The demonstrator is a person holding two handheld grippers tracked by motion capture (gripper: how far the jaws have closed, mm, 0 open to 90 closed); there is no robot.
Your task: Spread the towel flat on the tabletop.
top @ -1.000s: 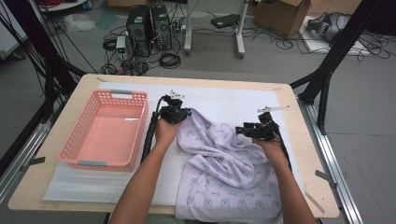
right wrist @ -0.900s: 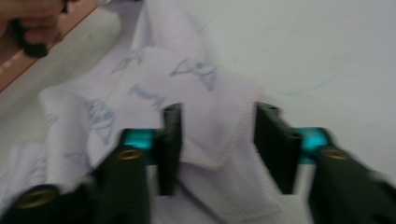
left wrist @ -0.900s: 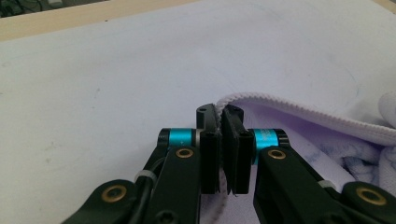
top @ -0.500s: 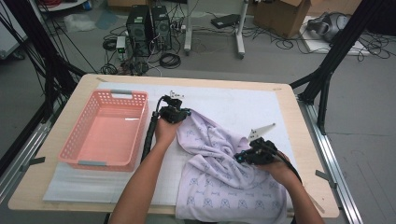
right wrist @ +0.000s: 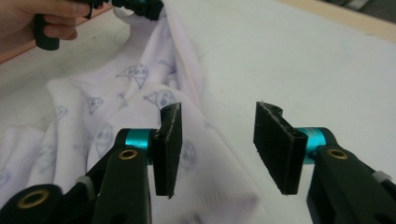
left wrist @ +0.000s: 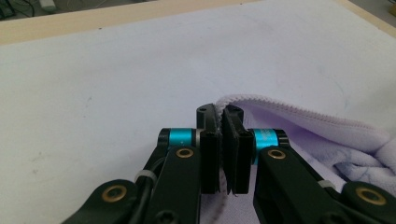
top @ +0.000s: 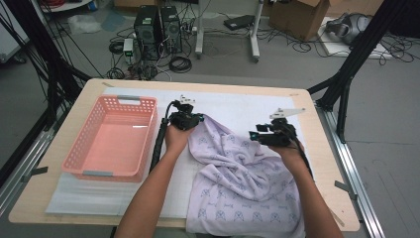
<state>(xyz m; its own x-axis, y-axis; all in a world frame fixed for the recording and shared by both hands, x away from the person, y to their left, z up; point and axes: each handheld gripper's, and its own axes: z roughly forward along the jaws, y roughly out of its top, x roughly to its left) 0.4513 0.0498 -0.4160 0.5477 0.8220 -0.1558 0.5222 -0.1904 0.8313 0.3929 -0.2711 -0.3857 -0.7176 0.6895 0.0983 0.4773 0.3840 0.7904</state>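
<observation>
Spreading the cloth: left pinned, right regripping.
Left gripper (left wrist: 223, 140) is clamped on the cloth (top: 237, 178) hem; right gripper (right wrist: 219, 140), jaws just reopening, is empty over a fold. Next: close right on the near edge, pull flat.

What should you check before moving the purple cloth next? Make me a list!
1. Left hand-held gripper shut on the cloth edge: ok.
2. Right hand-held gripper gripping cloth: not ok; its jaws have just been opening and stand apart with nothing pinched.
3. Cloth lying flat: not ok, bunched and wrinkled.
4. Cloth fully on the table: not ok, it hangs over the near edge.
5. Basket empty: ok.
</observation>
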